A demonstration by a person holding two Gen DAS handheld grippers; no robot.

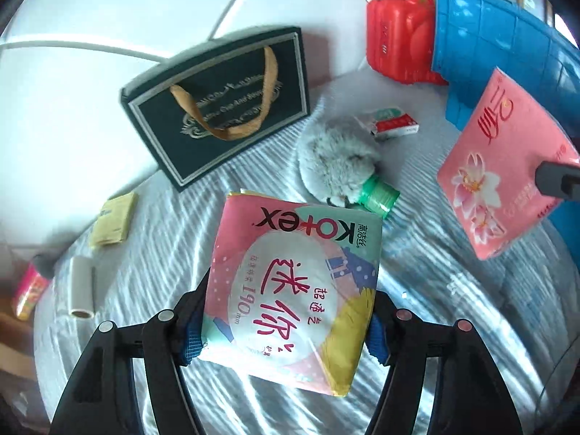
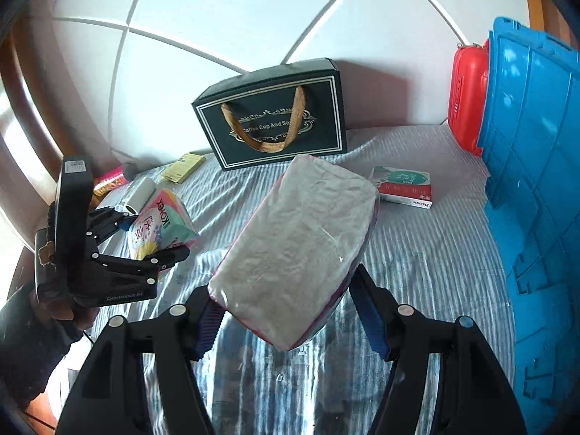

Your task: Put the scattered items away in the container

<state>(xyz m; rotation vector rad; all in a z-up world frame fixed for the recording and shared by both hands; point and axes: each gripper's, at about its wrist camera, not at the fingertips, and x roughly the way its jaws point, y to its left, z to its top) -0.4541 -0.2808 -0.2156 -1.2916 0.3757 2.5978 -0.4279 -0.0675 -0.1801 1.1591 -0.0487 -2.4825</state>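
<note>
Striped bedding [image 1: 152,239], blue container [image 1: 482,47] cropped, bottle [image 1: 377,195] half-hidden

The left gripper [image 1: 286,330] is clamped on a pink Kotex pack [image 1: 293,279], holding it above the striped bedspread [image 1: 152,253], with the blue finger pads [image 1: 192,344] pressed against the pack's two sides. Beyond the pack a grey fluffy toy [image 1: 333,159] lies touching a green bottle [image 1: 377,195], a small red-and-white box [image 1: 393,123] just behind them; toward the far edge a dark gift bag [image 1: 217,108] with a tan handle stands upright. At the right a pink flowered pack [image 1: 507,166] is gripped by a dark fingertip [image 1: 554,179] in front of the blue crate [image 1: 500,47], a red case [image 1: 398,36] beside it, while a yellow packet [image 1: 112,223] and a grey roll [image 1: 79,290] lie near the left edge.
</note>
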